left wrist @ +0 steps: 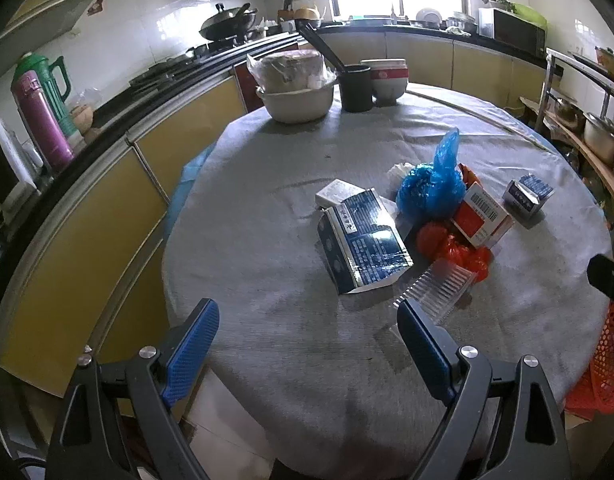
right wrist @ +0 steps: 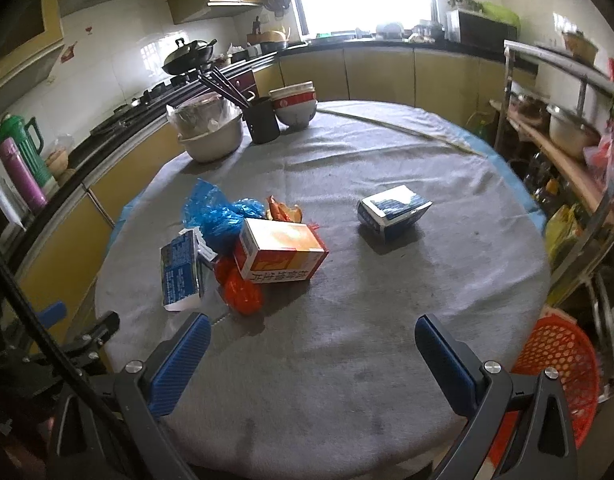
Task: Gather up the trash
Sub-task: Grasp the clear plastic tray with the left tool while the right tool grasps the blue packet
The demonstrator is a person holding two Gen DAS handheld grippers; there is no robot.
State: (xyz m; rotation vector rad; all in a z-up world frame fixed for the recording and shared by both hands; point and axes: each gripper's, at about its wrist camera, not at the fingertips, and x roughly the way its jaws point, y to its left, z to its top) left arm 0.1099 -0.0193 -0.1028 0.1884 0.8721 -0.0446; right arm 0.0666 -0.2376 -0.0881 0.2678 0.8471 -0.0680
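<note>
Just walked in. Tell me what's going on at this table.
A person is clearing trash off a round table with two tools. The left hand-held gripper and right hand-held gripper both hover open over the near edge, holding nothing. The trash is untouched: a blue-and-white packet, blue plastic bag, orange box, red bag and a small blue box set apart. An orange mesh basket sits beside the table.

Both wrist cameras are looking forward and down along their spread tool fingers from the near edge of the round surface, facing the window. The left one is sitting nearer the counter side. Both are sharing the orange-red box and the red basket.
</note>
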